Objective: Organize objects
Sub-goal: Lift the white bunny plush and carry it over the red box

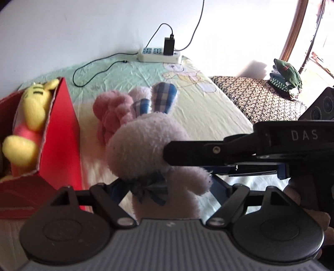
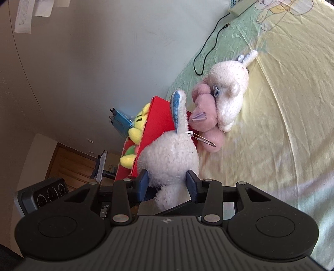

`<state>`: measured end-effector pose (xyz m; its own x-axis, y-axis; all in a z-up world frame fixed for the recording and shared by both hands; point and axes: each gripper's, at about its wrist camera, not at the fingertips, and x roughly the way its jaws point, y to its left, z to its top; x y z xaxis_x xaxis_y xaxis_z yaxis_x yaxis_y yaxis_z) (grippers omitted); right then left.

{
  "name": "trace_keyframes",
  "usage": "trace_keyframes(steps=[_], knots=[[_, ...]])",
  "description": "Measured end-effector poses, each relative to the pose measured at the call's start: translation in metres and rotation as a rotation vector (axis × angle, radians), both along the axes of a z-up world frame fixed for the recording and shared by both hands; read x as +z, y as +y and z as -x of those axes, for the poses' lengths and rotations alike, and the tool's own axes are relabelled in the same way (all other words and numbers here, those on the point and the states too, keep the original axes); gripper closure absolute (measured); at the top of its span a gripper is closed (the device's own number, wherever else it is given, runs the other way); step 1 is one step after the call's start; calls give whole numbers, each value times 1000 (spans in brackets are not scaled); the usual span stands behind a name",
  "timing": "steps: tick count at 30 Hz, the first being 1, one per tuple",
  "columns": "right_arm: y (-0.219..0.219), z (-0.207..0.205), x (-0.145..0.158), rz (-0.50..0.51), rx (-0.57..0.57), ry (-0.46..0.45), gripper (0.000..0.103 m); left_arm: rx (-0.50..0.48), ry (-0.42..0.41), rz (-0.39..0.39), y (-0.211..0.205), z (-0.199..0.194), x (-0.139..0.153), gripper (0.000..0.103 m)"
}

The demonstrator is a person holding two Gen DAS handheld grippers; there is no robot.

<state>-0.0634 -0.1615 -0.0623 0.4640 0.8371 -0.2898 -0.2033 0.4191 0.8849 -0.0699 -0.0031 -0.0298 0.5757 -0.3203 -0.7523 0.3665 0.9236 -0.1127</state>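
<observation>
Here white rabbit plush (image 2: 169, 158) clamped between right tool (image 2: 167, 183) pads.

Home bedroom: cartoon-print bedsheet (image 1: 187, 83)

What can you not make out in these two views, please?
- Left wrist view: the white bunny's lower body is hidden behind the left gripper's own housing. Whether its pads press the bunny is unclear.
- Left wrist view: the red box's contents beyond the yellow plush are cut off by the left edge.
- Right wrist view: the print on the wall papers is too small to read.
</observation>
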Motion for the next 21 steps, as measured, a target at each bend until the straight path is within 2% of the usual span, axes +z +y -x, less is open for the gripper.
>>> trace_keyframes(steps=[4, 9, 17, 21], knots=[[3, 9, 20, 18, -34, -63, 61, -32, -45, 27, 7, 3, 15, 21], [21, 18, 37, -5, -82, -99, 61, -57, -82, 63, 32, 8, 34, 21], [71, 25, 57, -72, -91, -139, 61, -34, -144, 140, 96, 22, 62, 21], [100, 26, 69, -56, -89, -173, 60, -10, -181, 148, 120, 29, 68, 21]])
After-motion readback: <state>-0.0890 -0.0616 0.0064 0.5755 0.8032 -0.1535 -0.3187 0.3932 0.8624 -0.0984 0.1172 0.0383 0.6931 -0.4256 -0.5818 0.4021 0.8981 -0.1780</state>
